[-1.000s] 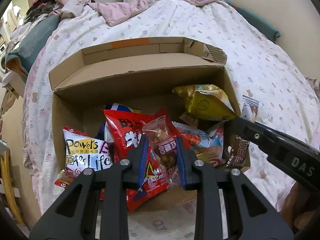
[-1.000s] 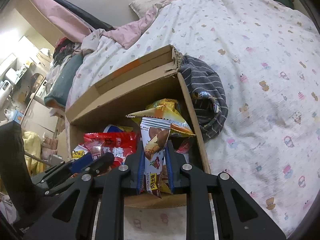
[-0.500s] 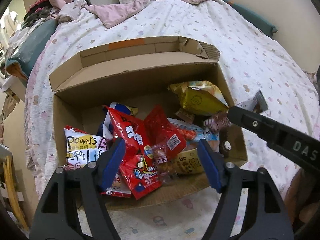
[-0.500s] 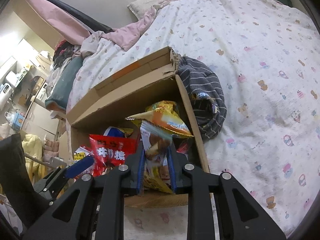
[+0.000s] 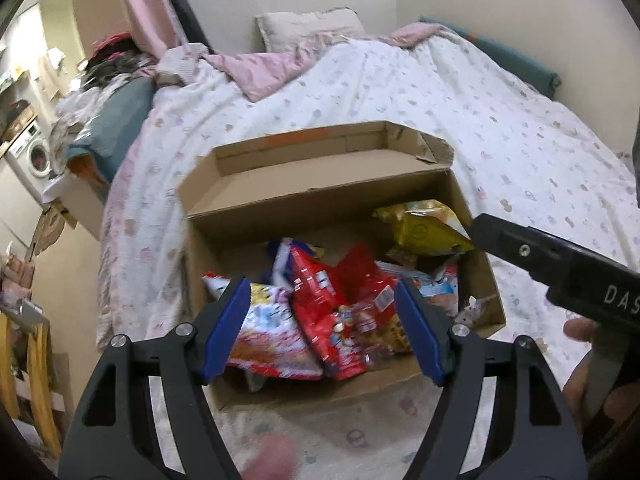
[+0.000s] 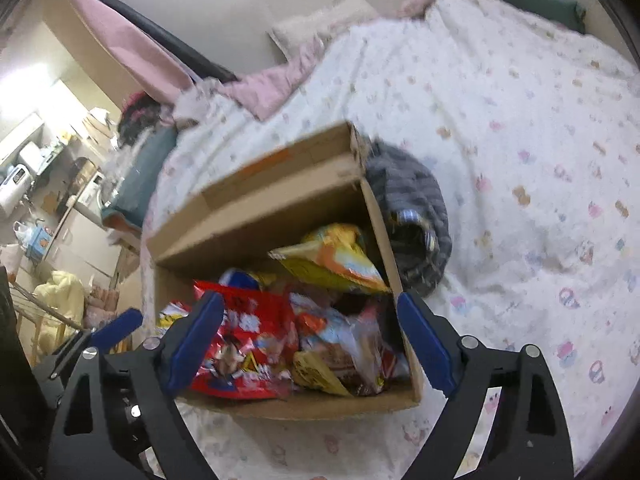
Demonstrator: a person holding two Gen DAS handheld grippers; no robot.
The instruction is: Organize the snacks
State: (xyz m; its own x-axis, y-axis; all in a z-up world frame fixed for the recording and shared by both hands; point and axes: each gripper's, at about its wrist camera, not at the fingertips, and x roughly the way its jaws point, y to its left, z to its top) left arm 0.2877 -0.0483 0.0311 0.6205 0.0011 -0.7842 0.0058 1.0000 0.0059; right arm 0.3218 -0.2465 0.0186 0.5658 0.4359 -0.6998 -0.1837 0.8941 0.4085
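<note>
An open cardboard box [image 5: 320, 200] lies on the bed, filled with several snack packets. Among them are a red bag [image 5: 316, 284], a yellow bag [image 5: 424, 232] and a white printed bag [image 5: 268, 328]. My left gripper [image 5: 320, 292] hovers above the box's near side, open, with nothing between its blue pads. My right gripper [image 6: 309, 300] hangs over the box's right half [image 6: 280, 208]. Its jaws are opening and hold nothing; a brown chocolate packet [image 6: 344, 356] lies loose below them by the yellow bag [image 6: 336, 260]. The right gripper's black finger [image 5: 560, 264] juts in over the box's right corner.
A grey striped garment [image 6: 412, 216] lies against the box's right wall. The patterned bedsheet [image 5: 520, 140] spreads to the right and behind, with a pink blanket [image 5: 280, 68] at the head. A person's hand [image 5: 592, 360] shows at the right. The bed's edge drops off left of the box.
The left gripper let go of a clear packet of brown snacks, then the right one released the chocolate packet; both packets now lie in the box. Both grippers have pulled up and back.
</note>
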